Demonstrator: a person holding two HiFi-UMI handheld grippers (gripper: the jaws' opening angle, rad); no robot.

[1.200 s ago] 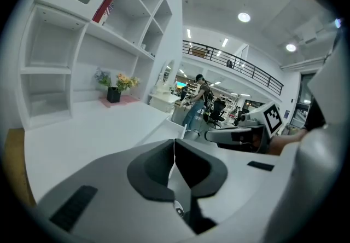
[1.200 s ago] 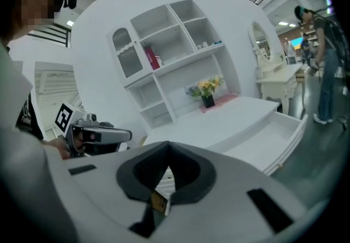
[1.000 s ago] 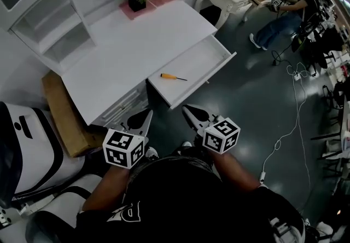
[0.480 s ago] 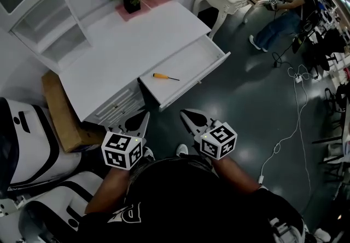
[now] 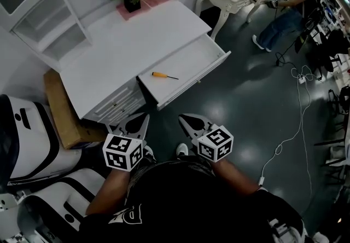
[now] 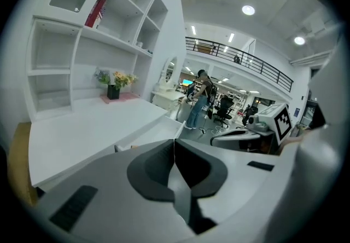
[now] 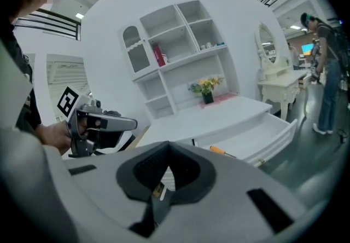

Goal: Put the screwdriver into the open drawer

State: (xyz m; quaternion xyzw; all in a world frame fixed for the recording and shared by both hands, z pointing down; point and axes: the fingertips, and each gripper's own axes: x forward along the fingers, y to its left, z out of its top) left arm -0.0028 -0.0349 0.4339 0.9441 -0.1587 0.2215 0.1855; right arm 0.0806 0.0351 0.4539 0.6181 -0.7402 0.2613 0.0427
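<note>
Head view: the screwdriver [image 5: 163,75] lies flat inside the open drawer [image 5: 191,61], toward its left end and clear of the front rim, so to me the job looks basically done. The left gripper [image 5: 145,117] and right gripper [image 5: 182,118] hang low by the person's body, well apart from the counter [image 5: 136,34]

Left gripper view: jaws pressed together, nothing between them, drawer off ahead past the tips

Right gripper view: same deal, jaws closed on nothing, and you can see the orange handle sitting in the drawer beyond them

To finish clean, I'd leave the tool alone, since it shouldn't roll out from there. I'd just keep both grippers away from the drawer front so nothing knocks it shut
</note>
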